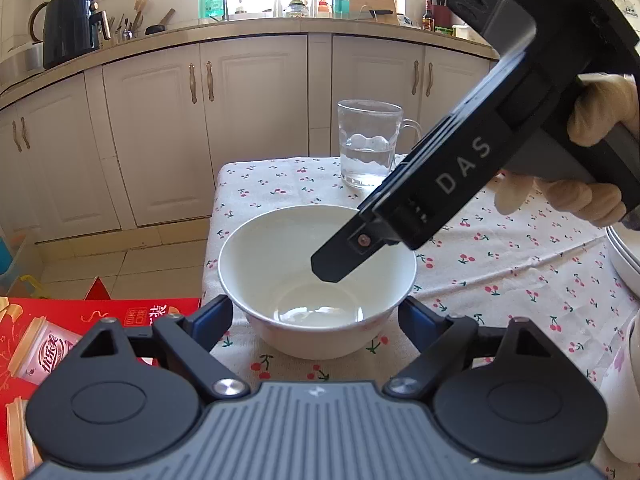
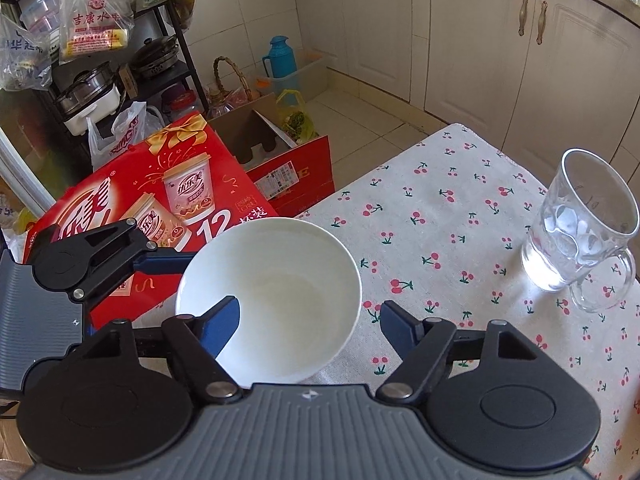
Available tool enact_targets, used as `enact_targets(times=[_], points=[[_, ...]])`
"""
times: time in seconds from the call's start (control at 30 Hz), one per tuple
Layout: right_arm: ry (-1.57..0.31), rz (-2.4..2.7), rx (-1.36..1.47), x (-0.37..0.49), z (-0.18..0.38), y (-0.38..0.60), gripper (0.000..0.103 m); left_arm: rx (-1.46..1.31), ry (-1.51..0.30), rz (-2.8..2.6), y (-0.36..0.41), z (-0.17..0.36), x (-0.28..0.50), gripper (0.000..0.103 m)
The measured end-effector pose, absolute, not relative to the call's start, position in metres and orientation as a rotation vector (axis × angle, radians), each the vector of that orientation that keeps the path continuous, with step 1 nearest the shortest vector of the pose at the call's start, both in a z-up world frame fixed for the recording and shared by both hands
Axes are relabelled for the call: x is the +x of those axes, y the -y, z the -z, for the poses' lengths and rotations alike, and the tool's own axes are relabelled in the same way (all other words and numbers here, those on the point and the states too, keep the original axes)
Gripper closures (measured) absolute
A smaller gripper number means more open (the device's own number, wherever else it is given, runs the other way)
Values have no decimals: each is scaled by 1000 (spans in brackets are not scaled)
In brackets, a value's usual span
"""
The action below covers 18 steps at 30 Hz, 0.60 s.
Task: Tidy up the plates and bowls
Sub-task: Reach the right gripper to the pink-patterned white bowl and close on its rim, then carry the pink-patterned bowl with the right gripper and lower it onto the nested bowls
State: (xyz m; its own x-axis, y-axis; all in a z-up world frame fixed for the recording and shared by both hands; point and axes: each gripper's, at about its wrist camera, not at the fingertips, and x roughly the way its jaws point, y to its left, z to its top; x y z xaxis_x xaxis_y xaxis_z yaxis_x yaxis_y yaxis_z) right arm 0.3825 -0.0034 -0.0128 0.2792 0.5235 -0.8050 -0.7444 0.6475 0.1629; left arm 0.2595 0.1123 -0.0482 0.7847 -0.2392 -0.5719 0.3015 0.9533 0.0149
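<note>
A white bowl [image 1: 316, 276] stands upright near the left edge of the cherry-print table [image 1: 500, 264]; it also shows in the right wrist view [image 2: 276, 300]. My left gripper [image 1: 316, 318] is open, its fingers on either side of the bowl's near wall, not touching. My right gripper [image 2: 308, 318] is open over the bowl's right rim: one finger [image 2: 224, 324] is inside the bowl, the other [image 2: 400, 326] outside. In the left wrist view its finger [image 1: 340, 258] hangs inside the bowl. White plates [image 1: 624, 256] show at the right edge.
A glass mug [image 1: 370, 144] holding some water stands at the table's far side, seen also in the right wrist view [image 2: 580, 232]. A red carton [image 2: 152, 208] and open boxes sit on the floor left of the table. Kitchen cabinets [image 1: 248, 120] lie beyond.
</note>
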Motion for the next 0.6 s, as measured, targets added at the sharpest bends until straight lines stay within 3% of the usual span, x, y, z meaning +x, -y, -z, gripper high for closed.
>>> enact_targets(times=[0.2,0.6], points=[[-975,-880,-243,388,18,-1,33,106,-598,299,-113,48,259,14],[-987,-892,-214,391,22,-1,34,108,-598,304,-114,48,260,15]])
